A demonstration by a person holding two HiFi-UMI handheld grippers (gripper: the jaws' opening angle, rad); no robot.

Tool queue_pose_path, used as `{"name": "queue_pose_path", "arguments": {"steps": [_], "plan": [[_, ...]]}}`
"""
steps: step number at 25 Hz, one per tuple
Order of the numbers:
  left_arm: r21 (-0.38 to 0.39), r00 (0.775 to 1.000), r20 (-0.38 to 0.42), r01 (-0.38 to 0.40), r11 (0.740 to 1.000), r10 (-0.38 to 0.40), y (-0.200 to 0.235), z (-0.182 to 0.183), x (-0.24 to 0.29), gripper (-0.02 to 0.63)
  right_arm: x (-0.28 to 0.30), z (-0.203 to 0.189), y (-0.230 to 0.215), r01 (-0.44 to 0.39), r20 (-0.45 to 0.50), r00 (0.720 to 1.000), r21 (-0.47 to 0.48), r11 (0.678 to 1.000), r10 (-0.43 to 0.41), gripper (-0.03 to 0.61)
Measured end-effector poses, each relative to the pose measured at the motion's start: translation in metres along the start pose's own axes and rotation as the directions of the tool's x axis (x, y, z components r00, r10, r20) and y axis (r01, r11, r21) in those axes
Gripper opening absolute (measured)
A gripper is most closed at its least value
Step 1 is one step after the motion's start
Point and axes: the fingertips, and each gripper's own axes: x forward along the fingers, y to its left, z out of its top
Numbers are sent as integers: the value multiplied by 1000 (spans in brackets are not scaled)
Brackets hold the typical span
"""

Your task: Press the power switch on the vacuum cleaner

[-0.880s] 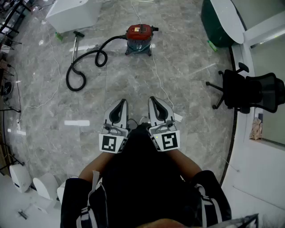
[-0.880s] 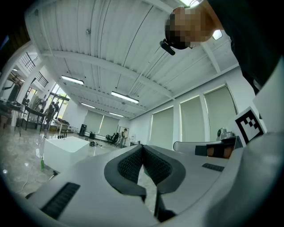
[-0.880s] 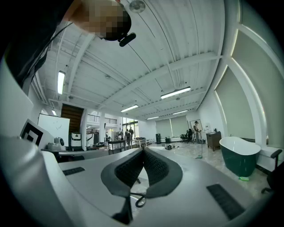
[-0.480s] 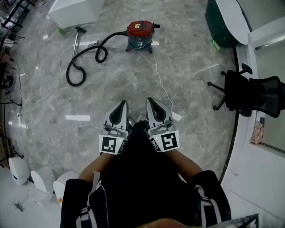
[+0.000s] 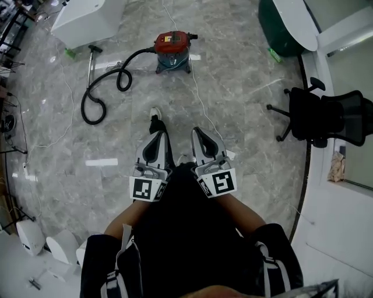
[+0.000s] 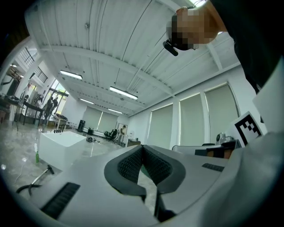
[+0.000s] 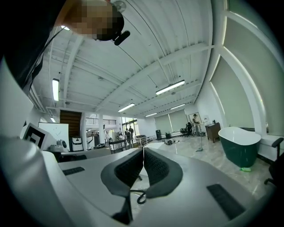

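Note:
The vacuum cleaner (image 5: pixel 172 50), a red-topped canister on a dark base, stands on the grey marble floor at the top centre of the head view. Its black hose (image 5: pixel 100 92) loops away to the left and ends at a metal wand (image 5: pixel 90 63). My left gripper (image 5: pixel 157 136) and right gripper (image 5: pixel 200 132) are held side by side close to my body, well short of the vacuum. Both are shut with nothing between the pads. In the left gripper view the left gripper (image 6: pixel 142 148) points over the floor. The right gripper (image 7: pixel 143 150) shows the same in the right gripper view.
A shoe (image 5: pixel 155 119) is on the floor just ahead of the left gripper. A white cable (image 5: pixel 201 100) runs from the vacuum toward me. A white cabinet (image 5: pixel 87 17) stands at top left, a green tub (image 5: pixel 285 26) at top right and an office chair (image 5: pixel 326 119) to the right.
The view has shifted as the person walks toward the vacuum. A foot has stepped out ahead of the left gripper. Both grippers stay shut and held together.

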Motion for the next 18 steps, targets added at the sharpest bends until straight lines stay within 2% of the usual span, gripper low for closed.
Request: {"name": "queue_pose_path", "arguments": {"steps": [4,8,13,18], "plan": [[-44,999,22,38,998,-37,12,-1,40,18,26,0,-24,30,-10,999,-12,999,-30,20],[-53,997,41,65,996,-63,42,-6,90,18,73,1,-48,45,-12,999,-43,998,-46,20],[-49,996,30,84,995,-82,100,-5,171,18,167,10,-63,26,-7,1000,-114,993,-27,20],[-42,997,-18,70,997,-71,177,11,241,18,275,24,-88,27,-37,999,-106,994,-31,20]]}}
